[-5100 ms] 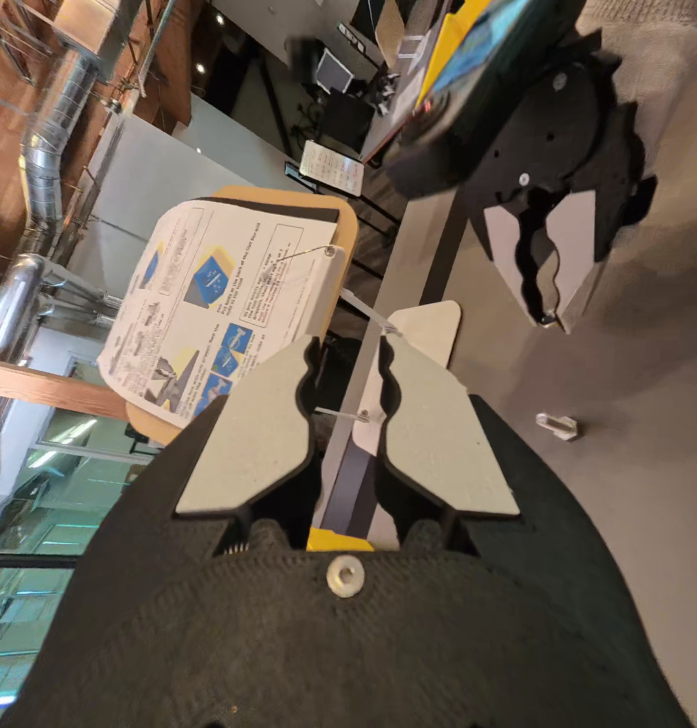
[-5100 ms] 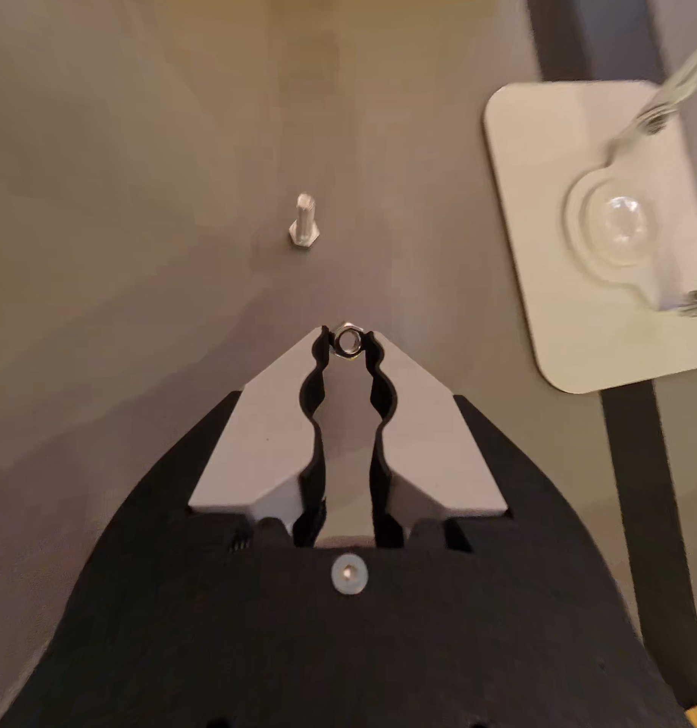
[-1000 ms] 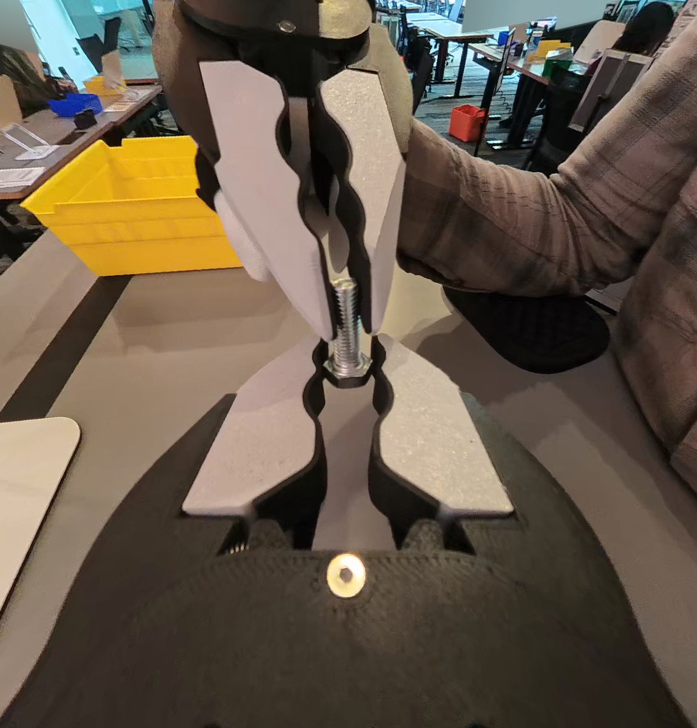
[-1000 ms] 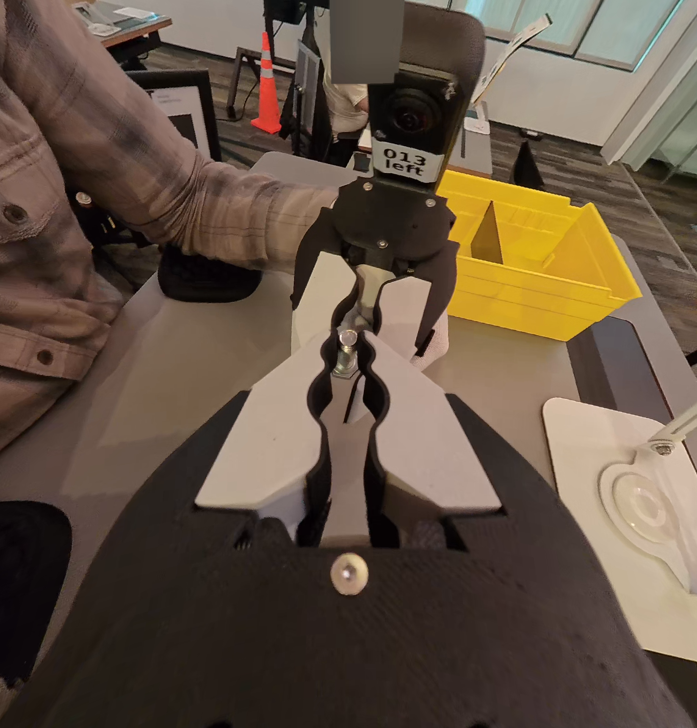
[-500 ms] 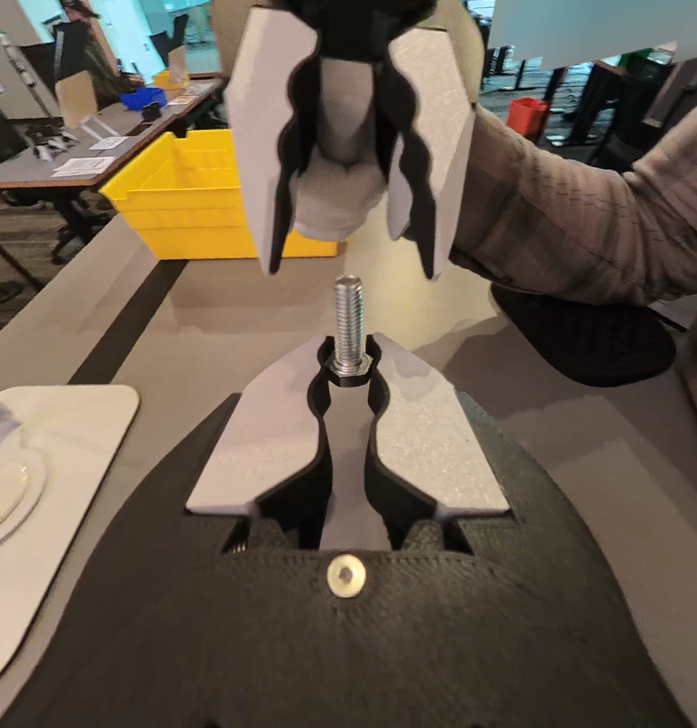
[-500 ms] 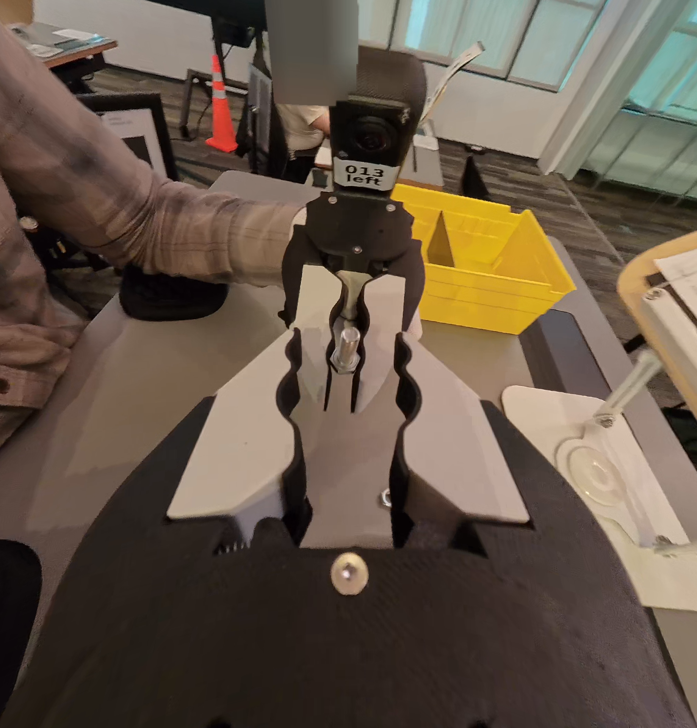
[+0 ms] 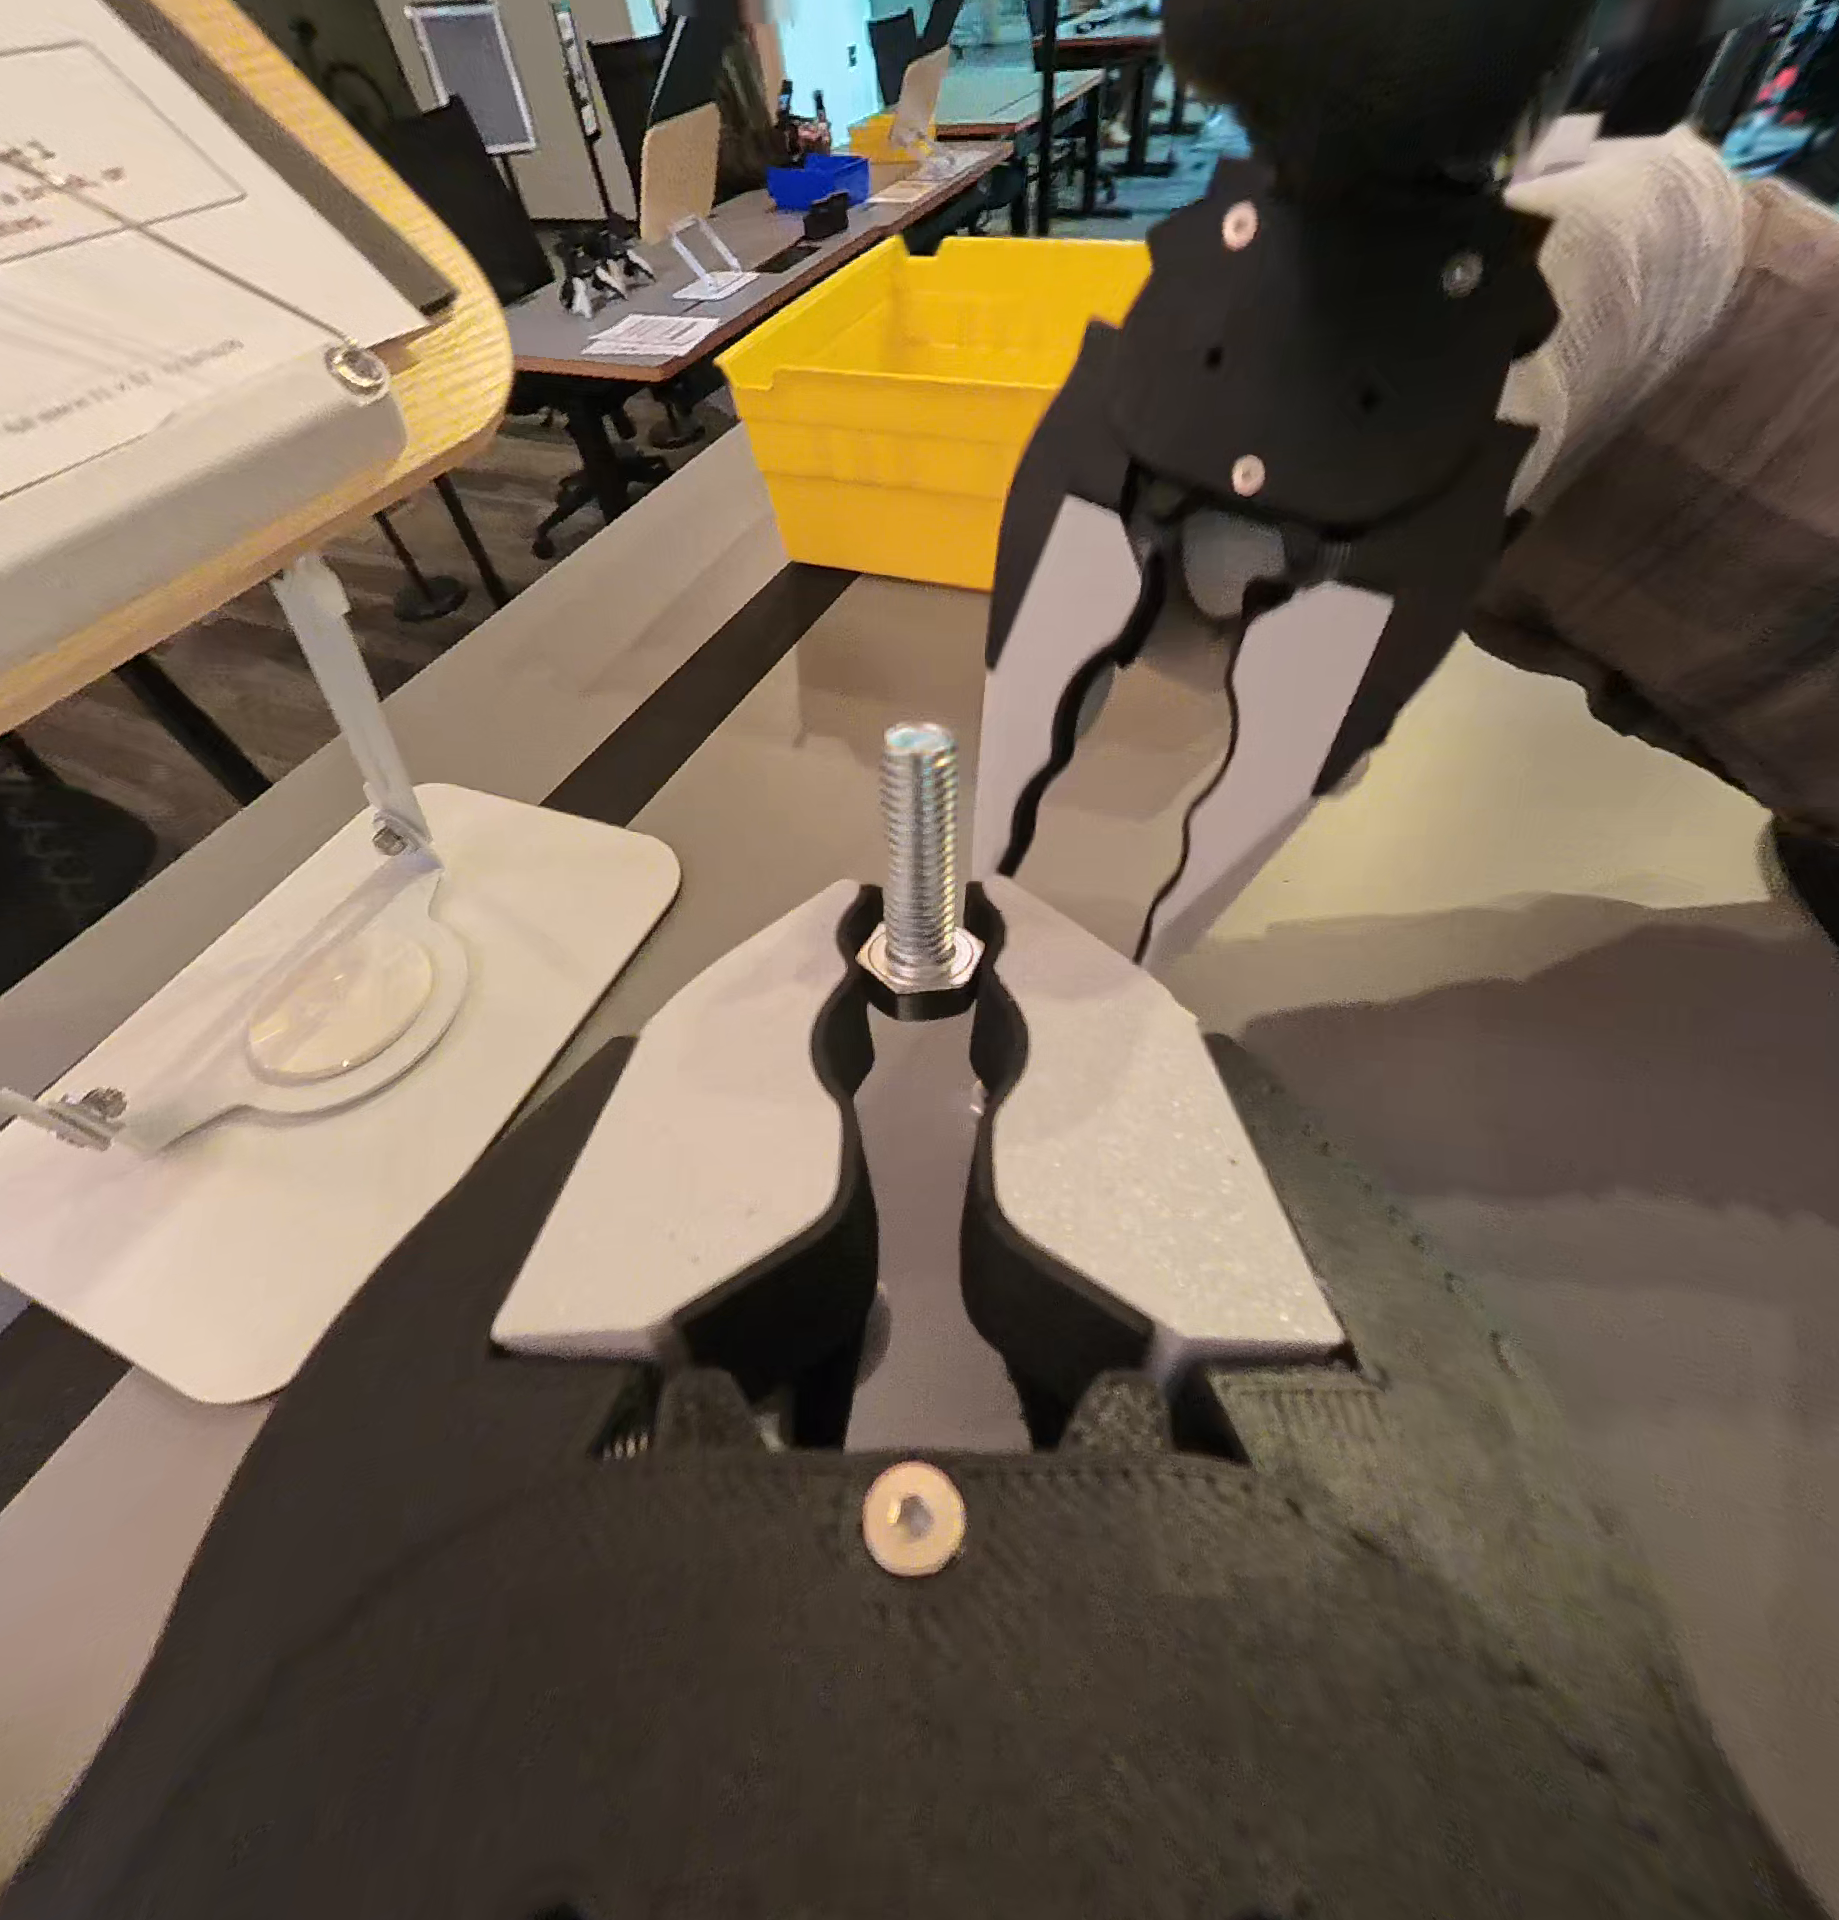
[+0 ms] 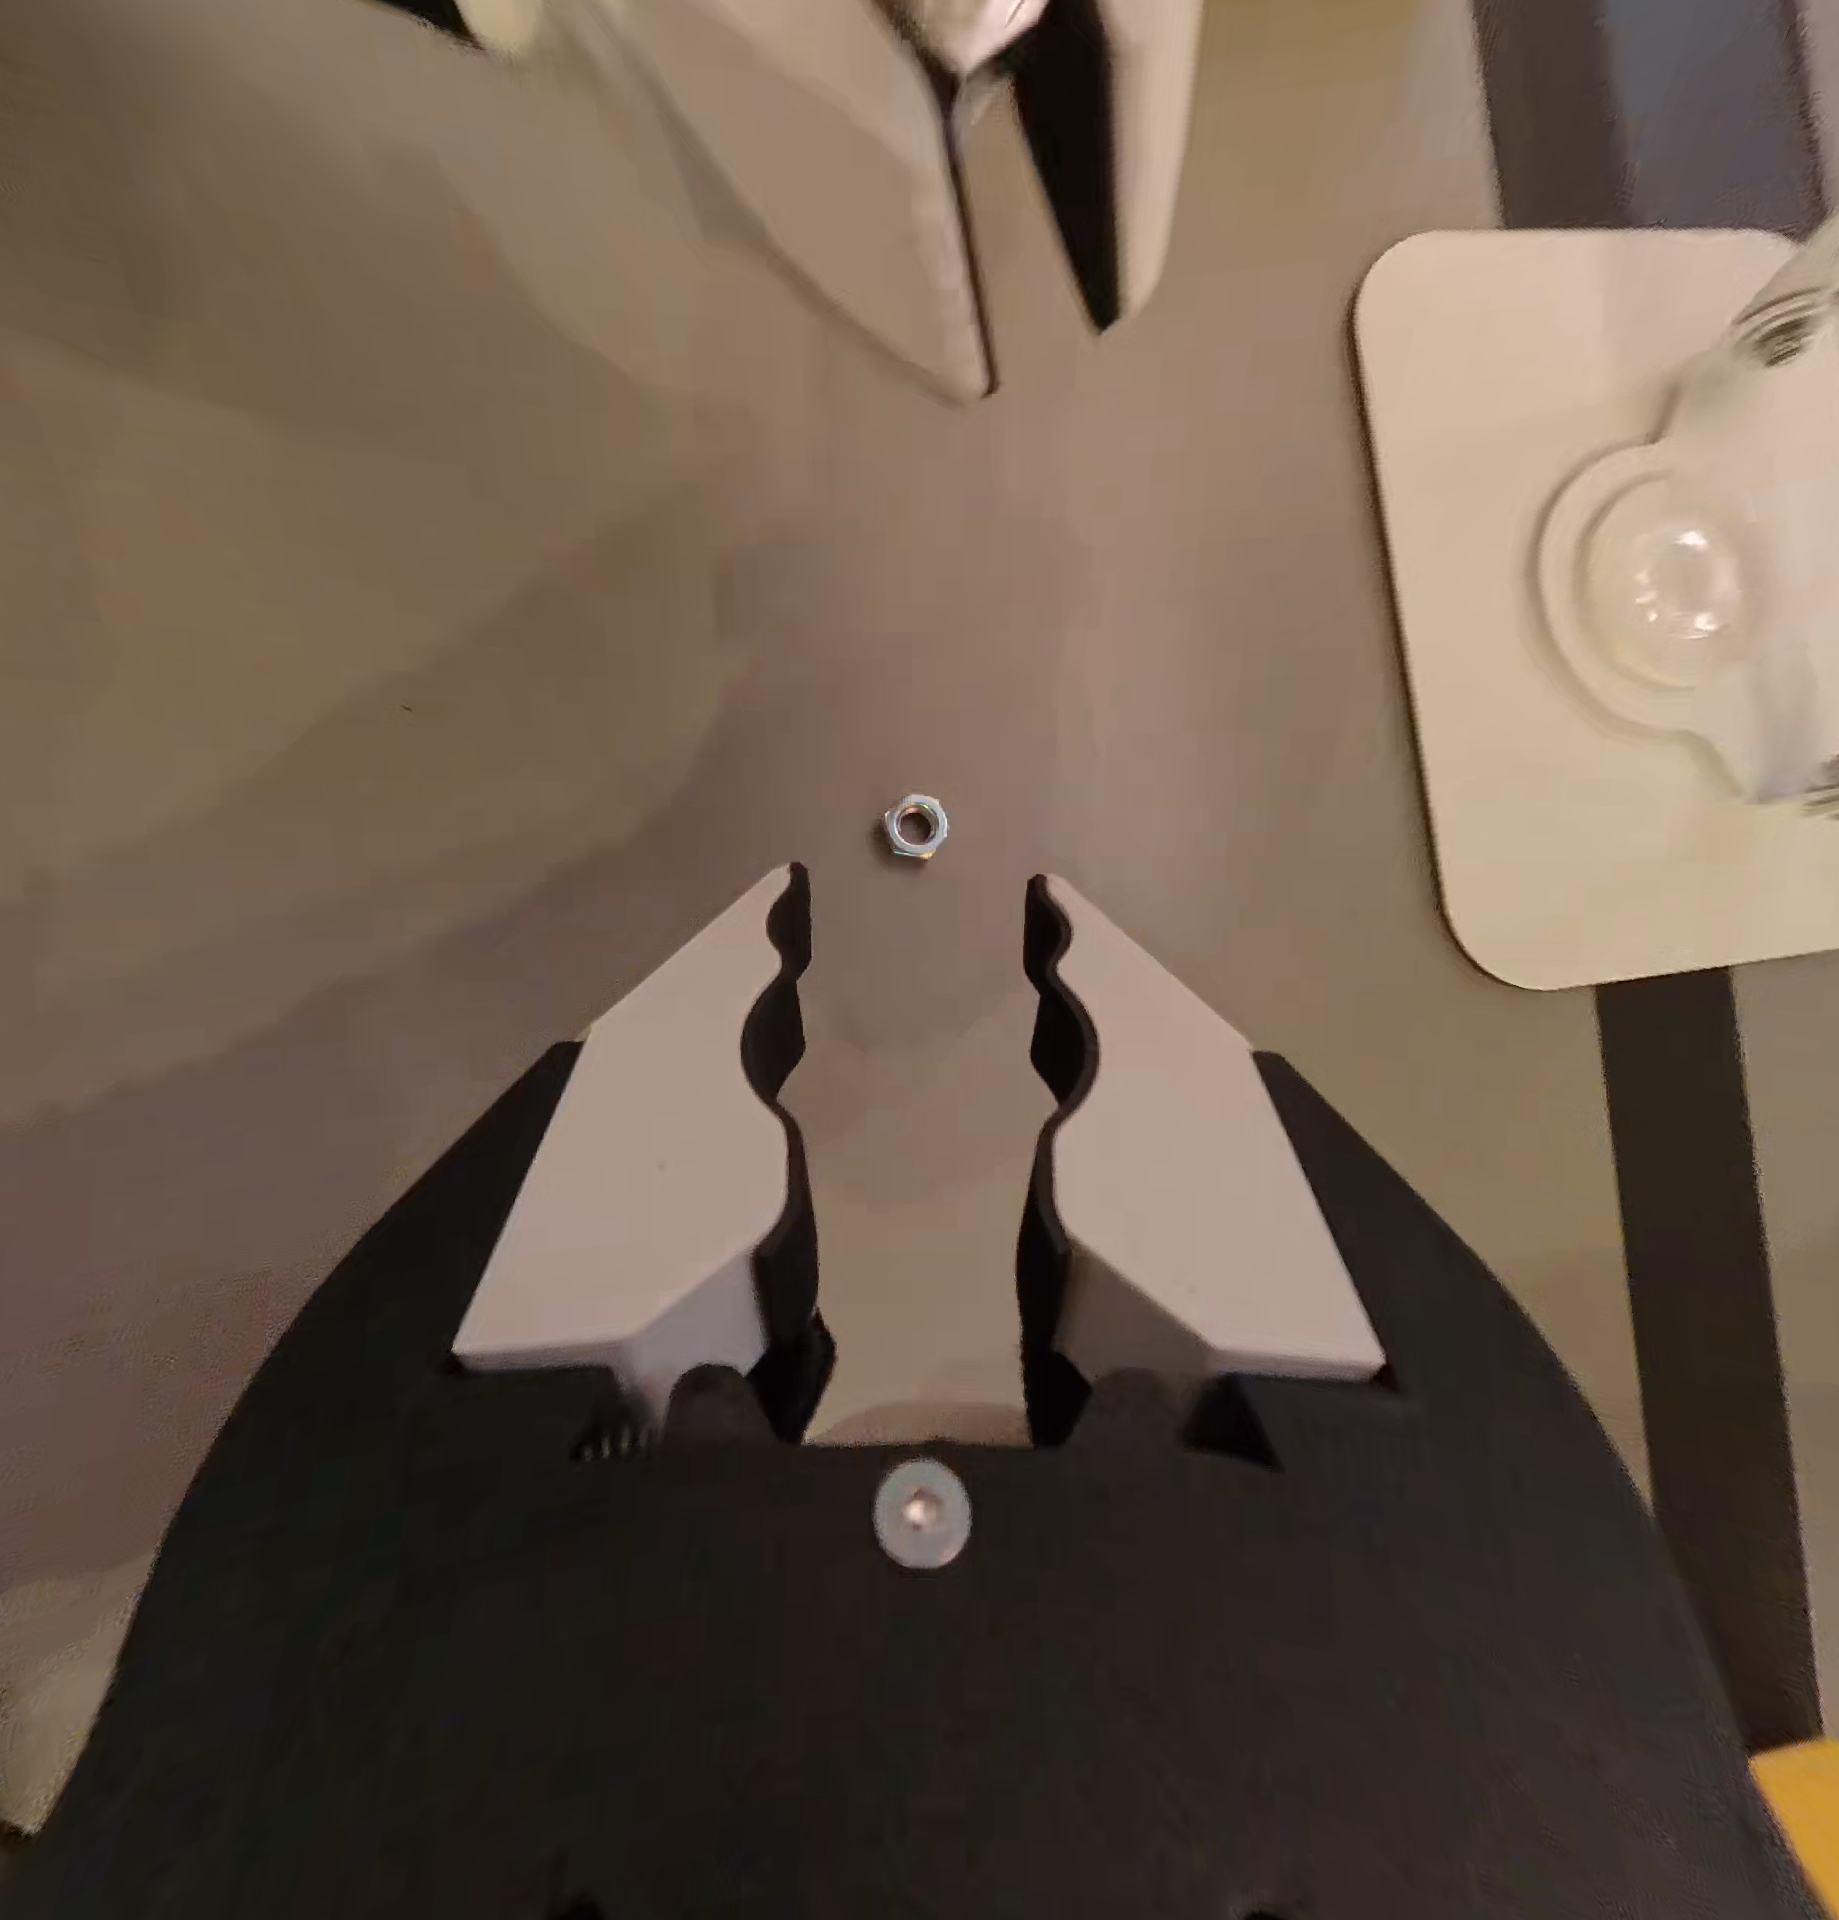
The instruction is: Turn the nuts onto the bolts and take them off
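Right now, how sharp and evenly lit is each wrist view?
Left wrist view: bolt and left gripper crisp, right gripper slightly soft, edges stretched by the wide lens. Right wrist view: dim, warm cast; nut readable, upper edge and stand base motion-blurred.

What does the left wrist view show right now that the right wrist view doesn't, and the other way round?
Only the left wrist view shows the bolt, held upright by its hex head in the shut left gripper, plus the yellow bin and the tilted instruction sheet board.

Only the right wrist view shows the loose nut lying flat on the table, just ahead of the open right gripper.

Both show the grey table and the white stand base with its clear mount, and each catches the other gripper.
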Available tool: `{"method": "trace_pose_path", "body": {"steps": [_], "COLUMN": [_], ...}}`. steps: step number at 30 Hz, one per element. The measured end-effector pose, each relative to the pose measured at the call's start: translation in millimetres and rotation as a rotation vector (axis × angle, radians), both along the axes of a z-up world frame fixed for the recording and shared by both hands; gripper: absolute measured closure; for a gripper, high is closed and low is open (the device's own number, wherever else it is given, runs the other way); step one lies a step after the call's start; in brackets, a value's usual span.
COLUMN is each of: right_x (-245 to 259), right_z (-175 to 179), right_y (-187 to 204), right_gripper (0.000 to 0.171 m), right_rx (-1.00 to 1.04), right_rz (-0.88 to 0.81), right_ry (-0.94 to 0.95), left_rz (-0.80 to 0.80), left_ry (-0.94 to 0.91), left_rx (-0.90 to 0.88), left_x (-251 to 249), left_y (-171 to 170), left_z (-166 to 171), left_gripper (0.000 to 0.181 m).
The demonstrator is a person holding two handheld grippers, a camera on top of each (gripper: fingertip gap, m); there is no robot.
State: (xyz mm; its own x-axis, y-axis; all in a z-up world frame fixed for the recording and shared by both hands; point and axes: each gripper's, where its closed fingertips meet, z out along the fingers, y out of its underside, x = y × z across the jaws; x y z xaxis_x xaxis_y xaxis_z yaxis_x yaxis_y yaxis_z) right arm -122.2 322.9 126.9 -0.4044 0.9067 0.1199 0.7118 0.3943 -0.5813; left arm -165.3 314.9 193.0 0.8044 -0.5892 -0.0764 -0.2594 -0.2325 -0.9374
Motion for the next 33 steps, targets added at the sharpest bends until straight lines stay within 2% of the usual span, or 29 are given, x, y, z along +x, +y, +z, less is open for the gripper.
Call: {"method": "trace_pose_path", "body": {"steps": [9,15,18,23,27,33], "right_x": [-16.8,-25.0,-27.6,-23.8,-24.6,-16.6], "right_z": [-44.8,-59.0,-59.1,-57.4,-27.0,53.9], "right_y": [0.0,-5.6,-6.1,-3.4,-1.8,-7.9], "right_gripper": [0.141,0.148,0.154,0.155,0.155,0.155], "right_rx": [-0.037,-0.036,-0.064,-0.091,-0.114,-0.097], "right_rz": [-0.023,0.040,0.041,0.032,0.025,0.056], "right_ry": [-0.088,-0.054,-0.027,-0.024,0.076,0.302], "left_rz": [0.039,0.032,0.031,0.021,0.007,-0.003], "left_ry": [0.013,0.010,0.011,0.010,0.004,-0.003], "left_rx": [-0.023,-0.037,-0.038,-0.041,-0.031,0.052], "left_x": [-12.4,-13.9,-14.7,-12.2,-7.9,-1.8], "left_y": [4.2,4.2,3.9,2.9,3.1,4.9], "left_z": [-7.8,-11.8,-11.9,-12.5,-14.7,-12.0], "left_gripper": [0.166,0.166,0.166,0.166,0.166,0.166]}}
